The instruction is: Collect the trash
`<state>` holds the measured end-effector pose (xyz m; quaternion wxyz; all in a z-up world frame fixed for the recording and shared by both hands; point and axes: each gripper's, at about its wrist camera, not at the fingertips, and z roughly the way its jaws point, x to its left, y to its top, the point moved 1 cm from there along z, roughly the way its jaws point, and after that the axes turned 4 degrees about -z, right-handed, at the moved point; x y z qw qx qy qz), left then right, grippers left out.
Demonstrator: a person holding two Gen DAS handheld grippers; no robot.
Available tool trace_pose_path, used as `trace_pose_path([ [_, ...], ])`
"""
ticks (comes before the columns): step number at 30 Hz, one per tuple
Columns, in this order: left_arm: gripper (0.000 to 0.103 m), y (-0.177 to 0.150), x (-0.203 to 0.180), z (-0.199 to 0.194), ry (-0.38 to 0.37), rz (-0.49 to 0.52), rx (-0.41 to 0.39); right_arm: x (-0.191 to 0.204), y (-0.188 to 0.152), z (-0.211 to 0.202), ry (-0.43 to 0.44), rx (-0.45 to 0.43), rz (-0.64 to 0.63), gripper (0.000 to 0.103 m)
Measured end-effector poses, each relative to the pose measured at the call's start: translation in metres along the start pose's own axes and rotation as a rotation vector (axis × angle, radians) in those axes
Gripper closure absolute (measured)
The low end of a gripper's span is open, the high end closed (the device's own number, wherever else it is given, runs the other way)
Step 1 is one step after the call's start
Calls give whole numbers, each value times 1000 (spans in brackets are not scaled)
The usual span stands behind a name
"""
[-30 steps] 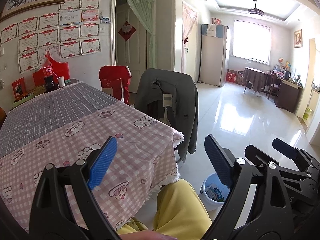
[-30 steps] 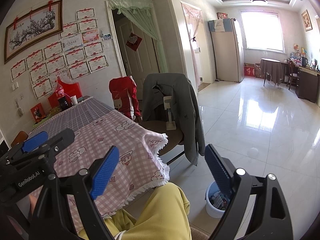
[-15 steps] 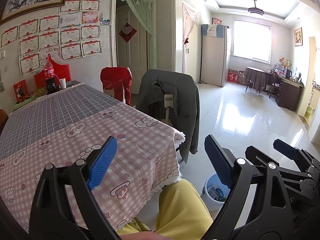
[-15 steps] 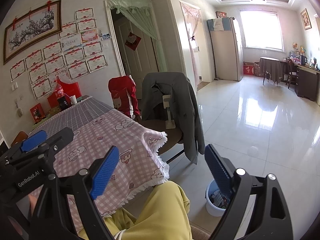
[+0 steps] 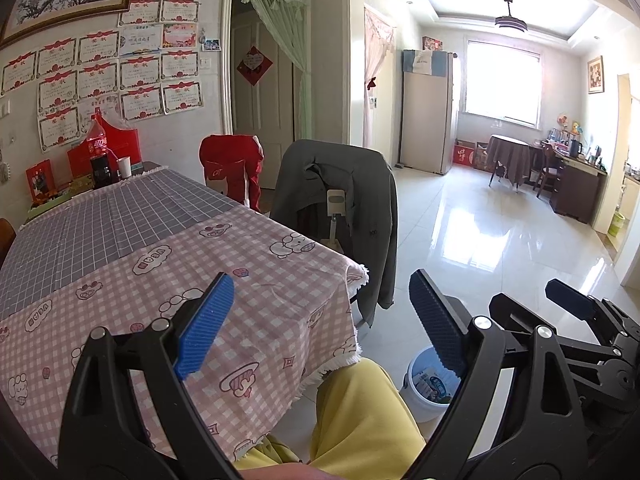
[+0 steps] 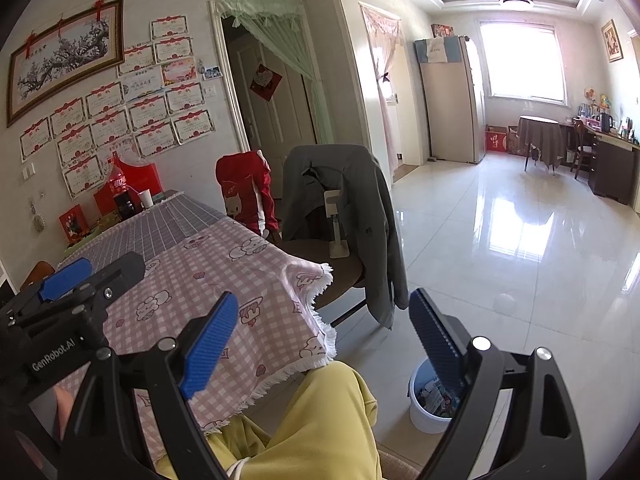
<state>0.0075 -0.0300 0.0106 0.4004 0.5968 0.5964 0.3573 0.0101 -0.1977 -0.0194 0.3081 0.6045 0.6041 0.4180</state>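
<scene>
My left gripper (image 5: pixel 320 284) hangs open over the near corner of the table (image 5: pixel 160 264), with nothing between its blue pads. My right gripper (image 6: pixel 324 304) is open too and holds nothing, just beyond the table's fringed corner (image 6: pixel 320 280). A small white bin (image 5: pixel 416 400) stands on the floor below the right-hand finger, with wrappers and packets inside. The right wrist view shows the same bin (image 6: pixel 424 420). No loose trash shows on the pink checked cloth near the grippers.
A cola bottle (image 5: pixel 98 152) and a paper cup (image 5: pixel 125 167) stand at the table's far end. Two chairs line the table's right side, one under a grey jacket (image 5: pixel 340 200), one red-covered (image 5: pixel 232 168). A person's yellow-trousered knee (image 5: pixel 360 412) is between table and bin.
</scene>
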Motion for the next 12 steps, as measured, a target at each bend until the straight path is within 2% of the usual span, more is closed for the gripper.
trace_pose_path([
  [12, 12, 1, 0, -1, 4, 7, -15, 0, -2, -3, -2, 0, 5, 17],
])
